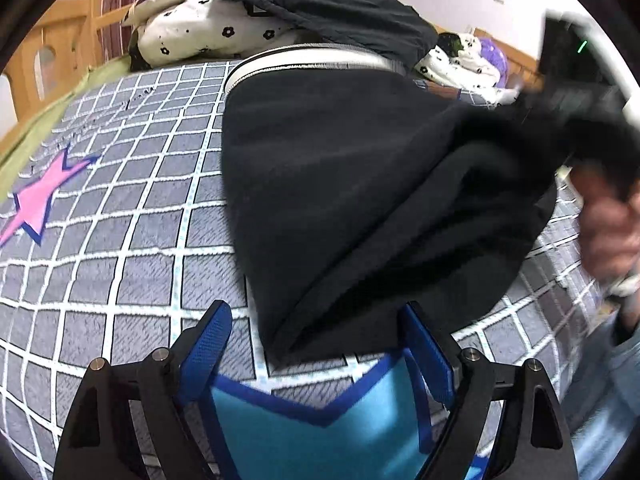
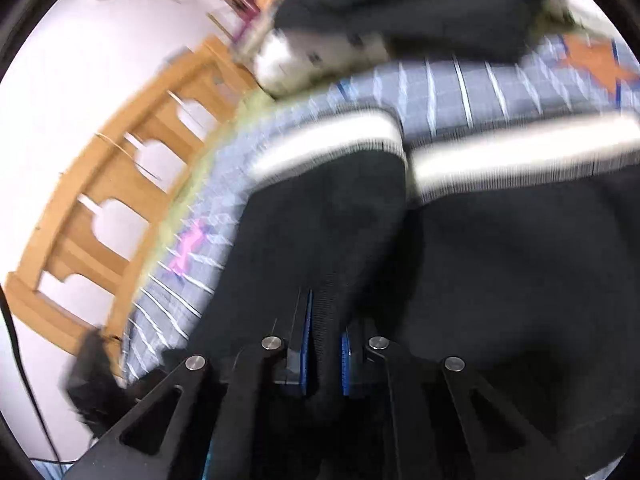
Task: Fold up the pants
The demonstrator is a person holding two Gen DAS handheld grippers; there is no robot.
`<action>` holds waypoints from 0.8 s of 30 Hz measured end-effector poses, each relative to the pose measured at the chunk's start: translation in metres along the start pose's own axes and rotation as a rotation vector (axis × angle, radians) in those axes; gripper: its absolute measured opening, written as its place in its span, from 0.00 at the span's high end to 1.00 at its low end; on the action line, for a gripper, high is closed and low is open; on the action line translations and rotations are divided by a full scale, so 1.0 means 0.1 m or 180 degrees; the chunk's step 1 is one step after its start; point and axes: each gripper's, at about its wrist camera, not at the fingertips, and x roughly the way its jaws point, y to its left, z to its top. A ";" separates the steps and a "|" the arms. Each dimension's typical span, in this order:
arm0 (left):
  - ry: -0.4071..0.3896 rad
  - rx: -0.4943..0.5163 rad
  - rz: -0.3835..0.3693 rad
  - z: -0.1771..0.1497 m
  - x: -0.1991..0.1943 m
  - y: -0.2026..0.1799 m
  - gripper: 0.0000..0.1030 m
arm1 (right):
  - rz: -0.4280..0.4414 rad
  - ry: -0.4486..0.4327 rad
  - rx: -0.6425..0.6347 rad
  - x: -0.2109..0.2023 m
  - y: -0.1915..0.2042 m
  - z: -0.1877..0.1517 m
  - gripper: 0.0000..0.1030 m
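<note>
The black pants [image 1: 360, 200] lie across the centre of the left wrist view on the checked bed [image 1: 100, 260], their white-striped waistband [image 1: 312, 62] toward the top of the frame. The left gripper [image 1: 316, 336] stands wide open at the bottom, holding nothing, the fabric's near edge between its blue pads. In the right wrist view, the right gripper [image 2: 325, 344] at the lower centre is nearly closed, pinching a ribbed fold of the pants [image 2: 500, 260]. The cloth looks soft, thick and limp; it will probably sag and bunch, so hems and waistband corners seem the surest holds.
</note>
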 end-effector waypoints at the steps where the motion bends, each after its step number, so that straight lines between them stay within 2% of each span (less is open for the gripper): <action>1: -0.0016 -0.0021 0.0038 0.01 0.00 -0.02 0.17 | 0.0053 -0.0112 -0.0064 -0.13 0.04 0.07 0.90; 2: -0.0031 -0.0033 0.0065 0.03 0.00 -0.05 0.17 | 0.0090 -0.0251 -0.0149 -0.29 0.08 0.12 0.90; 6: -0.0102 0.0140 0.0230 0.09 0.00 -0.27 0.17 | -0.0141 -0.0578 -0.0440 -0.73 0.05 0.23 0.90; 8: -0.0183 0.0357 0.0275 0.08 -0.02 -0.40 0.17 | -0.0262 -0.0770 -0.0358 -0.99 -0.17 0.25 0.90; 10: -0.0259 0.0567 0.0216 0.08 -0.06 -0.56 0.17 | -0.0350 -0.0917 -0.0193 -1.21 -0.44 0.26 0.90; 12: -0.0314 0.0694 0.0136 0.09 -0.09 -0.68 0.17 | -0.0622 -0.1083 -0.0047 -1.49 -0.80 0.20 0.90; 14: -0.0345 0.0706 -0.0006 0.11 -0.11 -0.77 0.17 | -0.0944 -0.1099 0.0048 -1.60 -1.09 0.16 0.90; 15: -0.0324 0.0673 -0.0114 0.12 -0.10 -0.78 0.17 | -0.1100 -0.1000 0.0116 -1.57 -1.24 0.13 0.90; 17: -0.0282 0.0598 -0.0178 0.14 -0.10 -0.80 0.17 | -0.1311 -0.0790 0.0237 -1.45 -1.47 0.06 0.90; 20: -0.0268 0.0605 -0.0263 0.12 -0.16 -0.81 0.17 | -0.1543 -0.0624 0.0100 -1.35 -1.48 -0.01 0.82; 22: -0.0302 0.0599 -0.0371 0.11 -0.25 -0.75 0.17 | -0.1609 -0.0689 0.0041 -1.50 -1.37 -0.02 0.80; 24: -0.0411 0.0491 -0.0462 0.12 -0.42 -0.65 0.17 | -0.1540 -0.0981 -0.0036 -1.73 -1.21 -0.08 0.76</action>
